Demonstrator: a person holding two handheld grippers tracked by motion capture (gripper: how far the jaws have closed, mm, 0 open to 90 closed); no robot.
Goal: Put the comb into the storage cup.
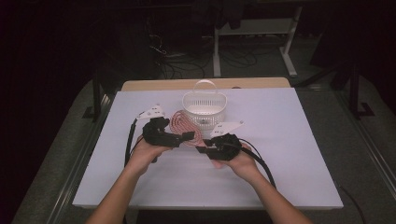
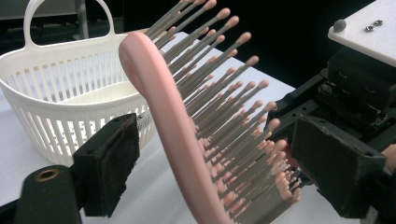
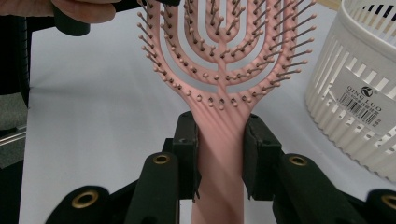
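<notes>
A pink vented hairbrush [image 1: 184,123] with ball-tipped bristles is held over the white table in front of a white slotted basket [image 1: 204,109]. My right gripper [image 3: 219,154] is shut on the brush's handle [image 3: 219,140], with both pads pressed against its sides. My left gripper [image 2: 215,163] straddles the brush head [image 2: 187,130]. Its left pad [image 2: 114,163] stands clear of the pink back, and its right pad [image 2: 331,172] sits just at the bristle tips [image 2: 275,177]. In the high view the left gripper [image 1: 187,136] and right gripper [image 1: 203,148] face each other.
The basket [image 2: 60,107], with an upright loop handle, stands just behind the brush and holds nothing visible. The white table [image 1: 280,154] extends to both sides and toward the person. Black cables trail from both grippers. Desk legs and floor cables lie beyond the table.
</notes>
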